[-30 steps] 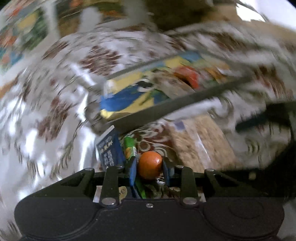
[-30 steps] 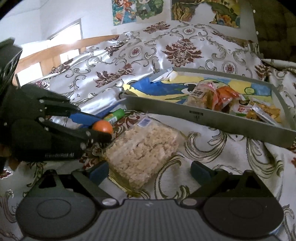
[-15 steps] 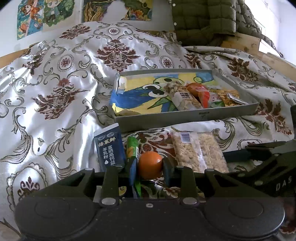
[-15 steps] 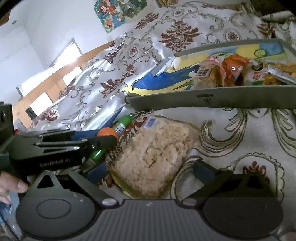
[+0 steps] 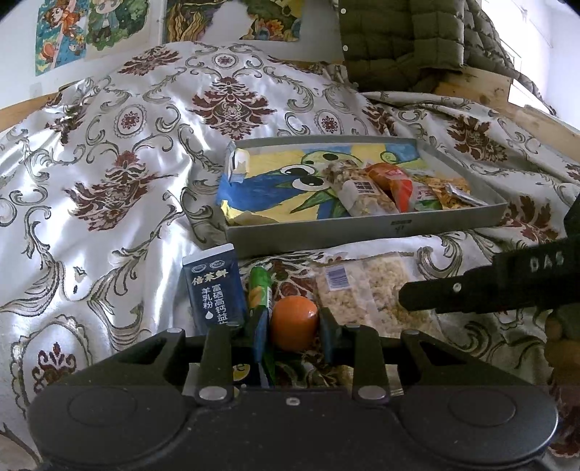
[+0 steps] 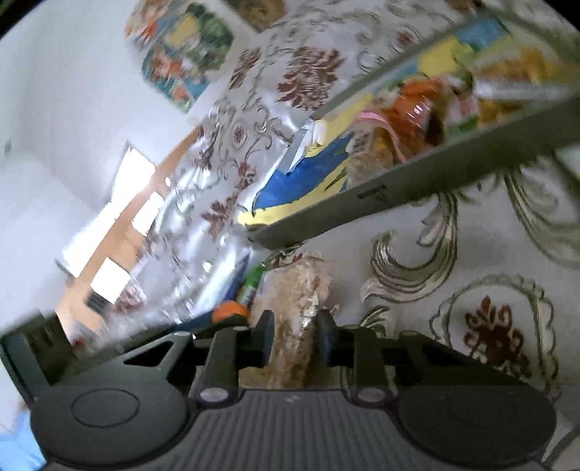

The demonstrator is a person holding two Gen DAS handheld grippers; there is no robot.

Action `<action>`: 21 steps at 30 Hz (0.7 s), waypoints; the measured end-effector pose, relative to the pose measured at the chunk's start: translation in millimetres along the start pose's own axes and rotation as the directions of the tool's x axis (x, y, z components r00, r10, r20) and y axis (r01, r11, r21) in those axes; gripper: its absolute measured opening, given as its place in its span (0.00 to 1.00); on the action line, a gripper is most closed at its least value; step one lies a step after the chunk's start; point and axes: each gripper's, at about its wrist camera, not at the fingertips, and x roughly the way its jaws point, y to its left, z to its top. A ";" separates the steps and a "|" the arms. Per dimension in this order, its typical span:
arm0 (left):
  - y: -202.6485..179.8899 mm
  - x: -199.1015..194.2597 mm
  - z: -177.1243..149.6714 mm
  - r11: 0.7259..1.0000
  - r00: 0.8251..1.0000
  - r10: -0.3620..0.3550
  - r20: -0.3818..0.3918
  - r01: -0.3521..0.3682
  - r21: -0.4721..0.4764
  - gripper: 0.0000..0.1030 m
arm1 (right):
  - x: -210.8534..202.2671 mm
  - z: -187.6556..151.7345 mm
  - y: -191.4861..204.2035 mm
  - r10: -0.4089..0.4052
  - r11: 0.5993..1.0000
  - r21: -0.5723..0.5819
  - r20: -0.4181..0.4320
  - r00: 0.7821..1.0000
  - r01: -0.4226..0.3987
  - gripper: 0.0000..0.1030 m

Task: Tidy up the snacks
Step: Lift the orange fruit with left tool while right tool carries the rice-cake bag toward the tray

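Observation:
My left gripper (image 5: 293,331) is shut on a small orange fruit (image 5: 294,321), just above the patterned bedspread. A dark blue milk carton (image 5: 214,284) and a green tube (image 5: 259,288) lie just left of it. My right gripper (image 6: 295,342) is shut on the clear bag of puffed rice cakes (image 6: 295,311), which also shows in the left wrist view (image 5: 357,295). The grey tray (image 5: 355,233) with a cartoon liner lies beyond, several snack packets (image 5: 391,188) at its right end. The right wrist view is blurred.
The patterned satin bedspread (image 5: 108,174) covers the whole surface in folds. A green quilted jacket (image 5: 406,40) hangs at the back right. Posters (image 5: 94,25) are on the wall. A wooden bed frame (image 5: 482,87) runs along the right.
My right gripper has closed from wide open onto the rice cake bag and tilted. The left gripper swung to face the tray and now holds still with the orange fruit.

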 end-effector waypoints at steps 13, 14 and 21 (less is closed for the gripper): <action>0.6 0.7 -0.8 1.000 1.000 0.001 0.002 -0.001 -0.025 0.31 | 17.5 -6.2 -2.5 0.011 1.000 0.000 -0.067 0.998 -0.011 0.30; -0.1 0.9 0.5 1.000 1.000 0.004 -0.003 -0.004 -0.023 0.30 | 17.6 -5.9 -4.3 0.016 1.000 0.015 -0.066 0.998 -0.015 0.28; -1.7 -8.4 23.0 0.998 1.000 0.023 0.020 -0.022 -0.051 0.30 | 4.6 -3.9 25.4 -0.074 0.990 -0.125 -0.030 0.997 0.069 0.24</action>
